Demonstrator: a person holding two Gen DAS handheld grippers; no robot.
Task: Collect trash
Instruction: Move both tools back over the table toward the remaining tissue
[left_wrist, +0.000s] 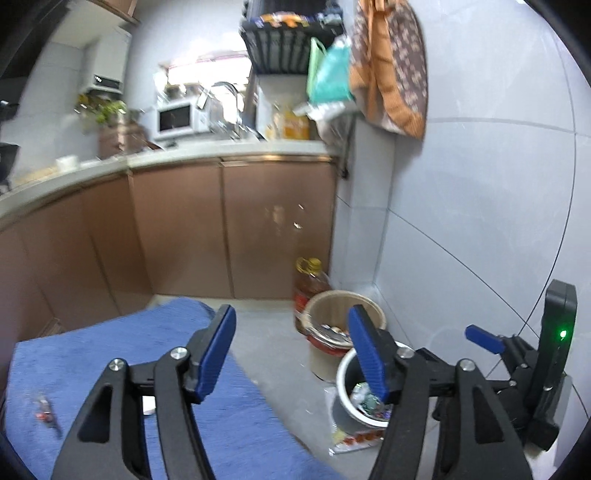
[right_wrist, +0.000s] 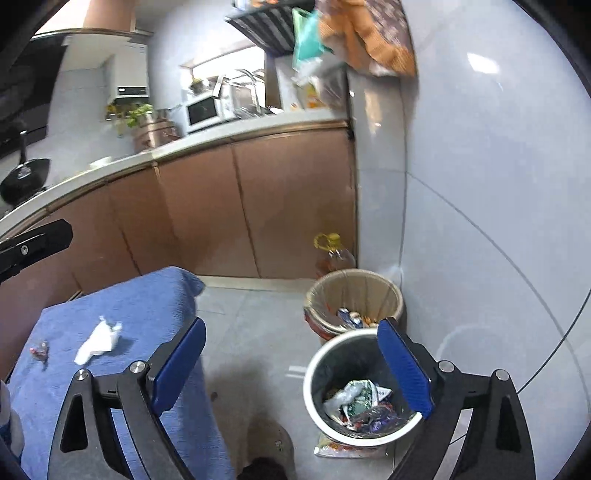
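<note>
Both grippers are raised above the work area with nothing between their fingers. The left gripper (left_wrist: 291, 343) stands with its jaws spread wide and holds nothing. The right gripper (right_wrist: 291, 363) is likewise wide open and empty; it also shows at 3 o'clock in the left wrist view.

The blue cloth surface (right_wrist: 122, 295) occupies the 8 o'clock sector of the right wrist view. It serves as the pickup area. On it lie two remaining items:
- a crumpled white tissue (right_wrist: 99, 339), at 9 o'clock, lying flat and apart from the edges;
- a small dark wrapper (right_wrist: 40, 350), further toward 9 o'clock, near the cloth's left edge.

The white-rimmed bin (right_wrist: 364, 387) stands on the floor at 5 o'clock, just beside the cloth surface, so that collected items travel a short path. Its dark liner already contains wrappers and crumpled paper. A tan bin (right_wrist: 354, 299) with a liner stands behind it at 2 o'clock, against the wall, next to an oil bottle (right_wrist: 334, 254).

Judgement: the task is partly complete. The open jaws suit an approach to the tissue, which is light and compressible and should be pinched near its centre.
</note>
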